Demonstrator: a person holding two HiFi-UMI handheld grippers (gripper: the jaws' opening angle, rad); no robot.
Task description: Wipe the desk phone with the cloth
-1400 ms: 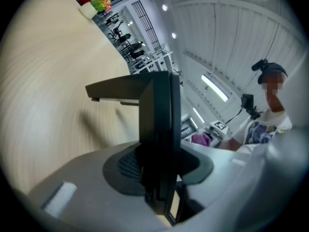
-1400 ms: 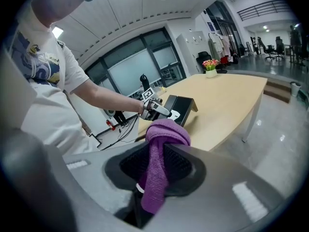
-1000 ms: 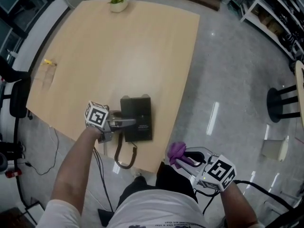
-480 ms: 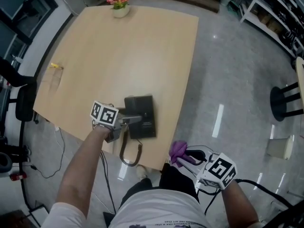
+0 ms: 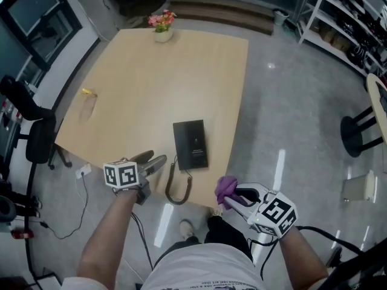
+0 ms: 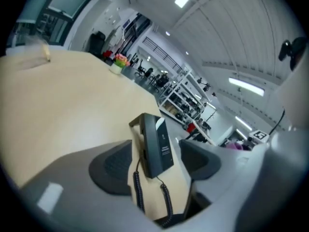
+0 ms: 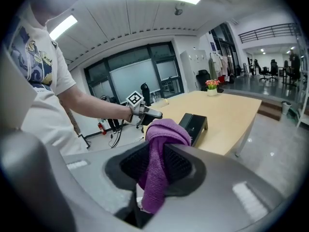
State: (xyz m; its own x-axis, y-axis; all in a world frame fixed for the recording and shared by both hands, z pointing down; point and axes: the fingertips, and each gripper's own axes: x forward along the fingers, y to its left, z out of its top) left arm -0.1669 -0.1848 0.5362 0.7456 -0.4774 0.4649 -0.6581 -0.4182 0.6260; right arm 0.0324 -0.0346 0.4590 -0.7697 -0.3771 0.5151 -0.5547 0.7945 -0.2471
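Right gripper (image 5: 237, 196) sits nearest the person, short of the desk phone (image 5: 191, 144) and slightly to its right, out over the floor. Its jaws are clamped on the purple cloth (image 5: 227, 189), which is bunched up and hanging between the pads. Left gripper (image 5: 154, 160) is to the phone's near left, at the table edge. Its jaws are opening with nothing between them, and the phone is only in line beyond the gap.

Coiled cord (image 5: 177, 189) loops off the phone's near end, over the table (image 5: 151, 83) edge.

Progress, judged: cloth is not on the phone, so the wipe looks not yet begun and all of it is left.

Phone lies close to the table's near and right edges, so a push could slide it off. There is wide bare tabletop left of the phone and beyond it. Flower pot (image 5: 162, 24) is well apart, at the far edge.
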